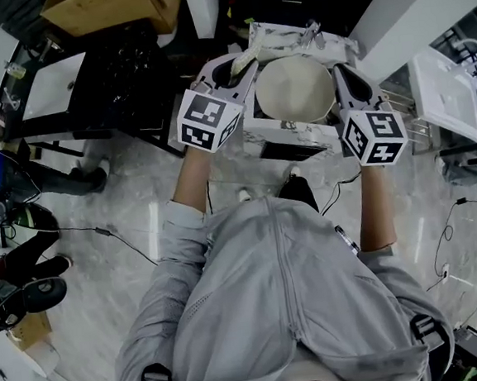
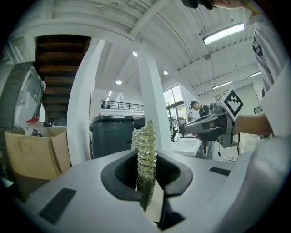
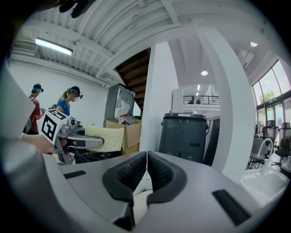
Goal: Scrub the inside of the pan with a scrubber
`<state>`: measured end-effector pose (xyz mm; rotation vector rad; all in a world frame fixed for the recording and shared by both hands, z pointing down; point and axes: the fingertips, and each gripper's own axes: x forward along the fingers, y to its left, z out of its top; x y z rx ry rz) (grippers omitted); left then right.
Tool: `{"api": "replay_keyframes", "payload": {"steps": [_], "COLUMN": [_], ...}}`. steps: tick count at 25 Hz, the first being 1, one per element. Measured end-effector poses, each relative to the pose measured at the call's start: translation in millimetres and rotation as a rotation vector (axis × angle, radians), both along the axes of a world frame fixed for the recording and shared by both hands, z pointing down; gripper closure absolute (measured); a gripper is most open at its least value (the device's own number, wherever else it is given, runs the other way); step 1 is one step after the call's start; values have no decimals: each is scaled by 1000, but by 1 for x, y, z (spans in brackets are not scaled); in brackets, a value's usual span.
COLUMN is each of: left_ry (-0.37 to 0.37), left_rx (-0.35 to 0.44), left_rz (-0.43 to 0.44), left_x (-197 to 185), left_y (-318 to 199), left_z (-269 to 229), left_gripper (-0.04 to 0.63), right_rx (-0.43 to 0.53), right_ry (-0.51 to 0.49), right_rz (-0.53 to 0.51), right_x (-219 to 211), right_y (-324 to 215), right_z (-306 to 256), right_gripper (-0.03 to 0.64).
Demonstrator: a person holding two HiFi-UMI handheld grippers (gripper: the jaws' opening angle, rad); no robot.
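In the head view a round pan (image 1: 294, 89) with a cream inside rests on a marble counter (image 1: 293, 129), below and between my two grippers. My left gripper (image 1: 240, 65) is shut on a yellow-green mesh scrubber (image 1: 253, 56), held over the pan's left rim. The left gripper view shows the scrubber (image 2: 146, 157) standing upright in the jaws. My right gripper (image 1: 345, 77) hovers at the pan's right side. Its jaws (image 3: 146, 172) are pressed together with nothing between them. Each gripper view shows the other gripper (image 2: 205, 127) (image 3: 75, 139), raised to about the same height; neither shows the pan.
A cardboard box (image 1: 115, 10) sits at the far left, beside a dark table (image 1: 129, 79). A black bin (image 3: 184, 136) and white pillars (image 3: 157, 104) stand ahead. People (image 3: 70, 102) work at the left. A white sink unit (image 1: 446, 93) is on the right, and cables (image 1: 101, 232) lie on the floor.
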<state>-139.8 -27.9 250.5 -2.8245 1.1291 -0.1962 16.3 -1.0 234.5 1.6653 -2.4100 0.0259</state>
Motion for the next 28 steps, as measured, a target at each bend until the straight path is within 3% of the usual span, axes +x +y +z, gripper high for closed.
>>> {"api": "replay_keyframes", "payload": {"steps": [12, 28], "left_ry": [-17, -10], "left_rx": [141, 180], "left_rz": [-88, -121], "left_x": [-34, -49], "left_y": [17, 20], "left_z": [-41, -48], "left_gripper": [529, 528], "right_rx": [126, 146], "right_ry": [62, 92], "right_rz": [-46, -71], "right_x": [-29, -49], "right_y": [10, 10], "right_z": [-31, -37], "right_gripper": [581, 583]}}
